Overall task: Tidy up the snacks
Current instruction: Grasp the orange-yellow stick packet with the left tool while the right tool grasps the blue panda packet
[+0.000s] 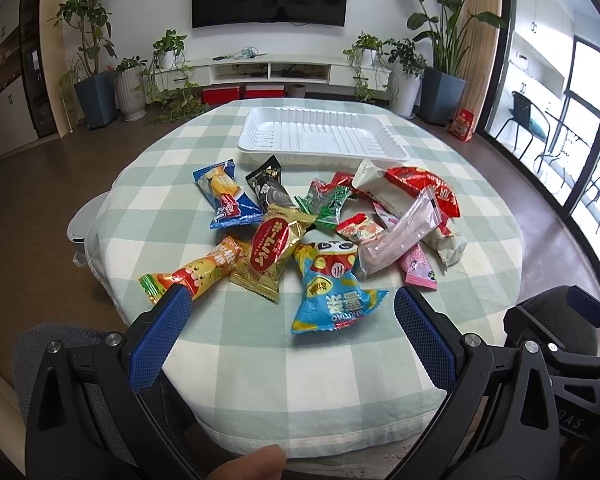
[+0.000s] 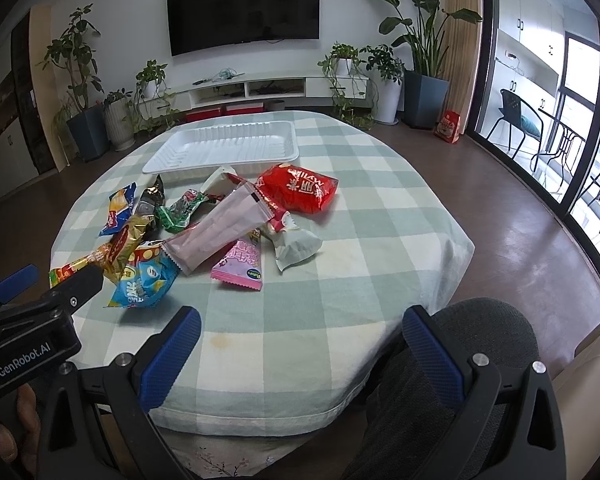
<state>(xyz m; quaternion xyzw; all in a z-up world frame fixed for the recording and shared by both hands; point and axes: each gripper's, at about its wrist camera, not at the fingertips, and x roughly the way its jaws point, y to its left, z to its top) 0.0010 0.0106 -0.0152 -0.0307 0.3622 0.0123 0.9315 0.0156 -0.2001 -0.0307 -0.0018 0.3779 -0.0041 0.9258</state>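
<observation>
The blue snack bag (image 1: 332,288) lies just ahead of the wide-spread left gripper (image 1: 292,312), long axis pointing up-frame toward the tray (image 1: 260,136); the right gripper (image 2: 300,334), also wide, sits farther off.

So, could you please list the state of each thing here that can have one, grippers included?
left gripper: open, holding nothing
right gripper: open, holding nothing
white tray: empty, upright on the table
snack pile: loose on the cloth, none in the tray
light blue snack bag: sealed, nearest the left gripper
red snack bag: sealed, lying beside the tray
television: screen dark
</observation>
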